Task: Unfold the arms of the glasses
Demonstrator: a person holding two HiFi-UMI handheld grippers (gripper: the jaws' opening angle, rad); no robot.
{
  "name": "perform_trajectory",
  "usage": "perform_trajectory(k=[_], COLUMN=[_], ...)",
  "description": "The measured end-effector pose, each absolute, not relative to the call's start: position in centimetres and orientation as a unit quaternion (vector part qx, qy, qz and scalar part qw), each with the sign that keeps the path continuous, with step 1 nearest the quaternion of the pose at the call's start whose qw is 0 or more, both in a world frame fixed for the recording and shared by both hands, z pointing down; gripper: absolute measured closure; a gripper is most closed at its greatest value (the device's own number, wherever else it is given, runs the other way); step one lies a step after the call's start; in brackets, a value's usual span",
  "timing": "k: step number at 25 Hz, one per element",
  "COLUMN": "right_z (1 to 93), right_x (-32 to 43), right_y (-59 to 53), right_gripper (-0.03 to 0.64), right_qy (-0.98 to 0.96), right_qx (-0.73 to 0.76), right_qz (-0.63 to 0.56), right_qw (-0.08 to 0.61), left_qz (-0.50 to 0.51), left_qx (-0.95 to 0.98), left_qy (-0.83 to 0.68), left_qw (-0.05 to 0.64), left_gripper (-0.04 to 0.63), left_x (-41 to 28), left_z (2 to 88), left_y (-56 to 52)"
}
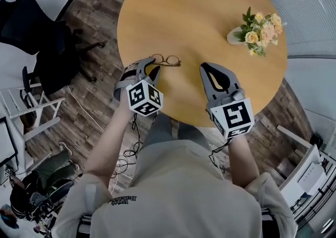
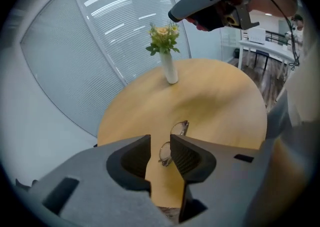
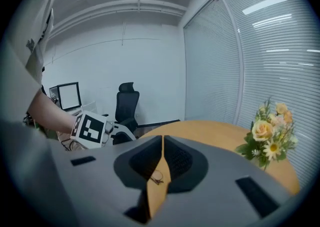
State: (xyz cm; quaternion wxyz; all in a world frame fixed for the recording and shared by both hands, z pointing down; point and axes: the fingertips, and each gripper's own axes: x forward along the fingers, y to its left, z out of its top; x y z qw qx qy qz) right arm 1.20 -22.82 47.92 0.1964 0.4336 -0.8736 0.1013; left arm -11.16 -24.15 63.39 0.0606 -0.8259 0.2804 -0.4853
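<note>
**Approach to the folded glasses: both tongs above the near edge of the tabletop**

The round wooden tabletop (image 1: 210, 17) carries a vase of flowers (image 1: 260, 32) at its far side and the glasses (image 1: 167, 61) close to the near edge, in front of the person. The left tongs (image 1: 151, 68) hang just beside the glasses with their jaws apart. In the left gripper view the thin wire frame lies beyond the gap, and no pad touches it. The right tongs (image 1: 205, 66) stand clear to the right, over bare wood, with their jaw tips closed together on nothing. The glasses rest flat with their lenses side by side. Their arms appear folded, though they are too small for certainty.

Hazards, as judged from this position:
- The frame is light and the wood is smooth, so a jaw landing on one side first would likely push the glasses along rather than grip them.
- They lie near the rim, so a push toward the person could send them over.
- A pinch across a lens, rather than the rim or bridge, may smear or stress it.
- The right tongs must open before taking an arm; pulling an arm while the frame is loosely held would twist the hinge.
</note>
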Motion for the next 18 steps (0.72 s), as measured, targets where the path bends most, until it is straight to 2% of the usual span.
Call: perform_trajectory(k=[11,18], right_z=[53.7,55.4], right_x=[1.5,2.1], right_y=[-22.3,-21.7], right_gripper=[0.583,0.583], right_qy=[-0.865,-0.859], right_qx=[0.423,0.423], right_qz=[0.143,0.158], right_qw=[0.23,0.241], left_qz=[-0.534,-0.571], left_qx=[-0.811,-0.791], left_qy=[0.234,0.201], left_qw=[0.05,0.089], left_gripper=[0.474,0.474], left_x=[-9.7,-9.1], left_z=[71.1,73.5], left_y=[-24.3,-25.0])
